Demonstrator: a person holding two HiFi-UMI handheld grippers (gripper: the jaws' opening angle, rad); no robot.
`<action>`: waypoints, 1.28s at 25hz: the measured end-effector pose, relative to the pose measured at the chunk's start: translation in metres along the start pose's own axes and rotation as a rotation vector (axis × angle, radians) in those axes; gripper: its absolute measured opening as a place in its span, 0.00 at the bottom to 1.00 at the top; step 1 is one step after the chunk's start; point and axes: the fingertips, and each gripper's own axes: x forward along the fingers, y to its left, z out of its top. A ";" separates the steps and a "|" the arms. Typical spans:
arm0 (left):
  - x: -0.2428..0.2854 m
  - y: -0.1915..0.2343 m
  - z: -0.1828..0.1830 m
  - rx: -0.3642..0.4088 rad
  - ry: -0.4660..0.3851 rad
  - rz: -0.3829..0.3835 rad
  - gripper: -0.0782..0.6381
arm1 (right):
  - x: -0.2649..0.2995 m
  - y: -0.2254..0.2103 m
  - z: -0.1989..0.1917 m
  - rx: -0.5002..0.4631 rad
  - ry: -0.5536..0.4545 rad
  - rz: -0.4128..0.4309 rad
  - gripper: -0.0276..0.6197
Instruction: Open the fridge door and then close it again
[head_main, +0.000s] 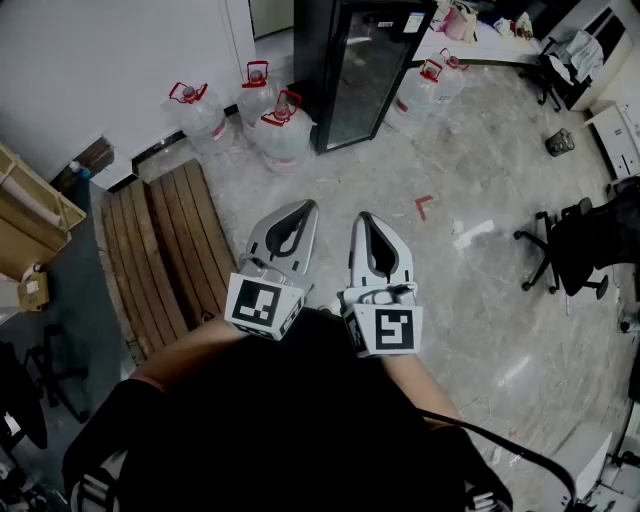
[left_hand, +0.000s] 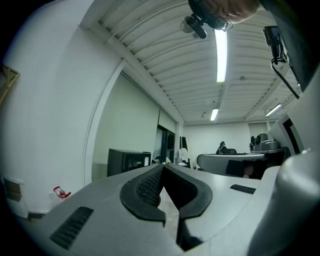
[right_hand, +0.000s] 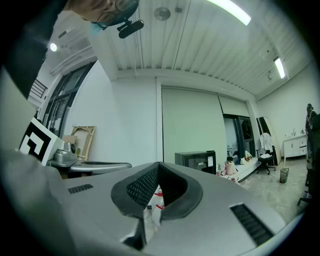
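Note:
The fridge (head_main: 360, 70) is a black cabinet with a glass door, standing far off at the top of the head view; its door looks closed. Both grippers are held level at waist height, well short of it and side by side. My left gripper (head_main: 307, 206) is shut with nothing between its jaws. My right gripper (head_main: 366, 216) is also shut and holds nothing. In the left gripper view the fridge (left_hand: 127, 161) shows small beyond the joined tips of the left gripper (left_hand: 162, 167). In the right gripper view the fridge (right_hand: 196, 159) stands behind the tips of the right gripper (right_hand: 159, 165).
Several large water jugs (head_main: 275, 125) with red caps stand left of the fridge, more on its right. Wooden slats (head_main: 165, 250) lie on the floor at left. An office chair (head_main: 575, 250) stands at right. A red tape mark (head_main: 424, 205) lies on the marble floor.

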 end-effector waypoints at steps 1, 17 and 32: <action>0.002 -0.002 -0.001 -0.001 0.002 0.001 0.11 | -0.001 -0.003 -0.001 0.002 0.001 -0.001 0.07; 0.036 -0.035 -0.019 -0.051 0.010 0.064 0.11 | -0.011 -0.069 -0.020 0.103 -0.014 0.020 0.07; 0.182 0.059 -0.074 -0.078 0.088 0.082 0.11 | 0.135 -0.141 -0.067 0.103 0.052 0.023 0.07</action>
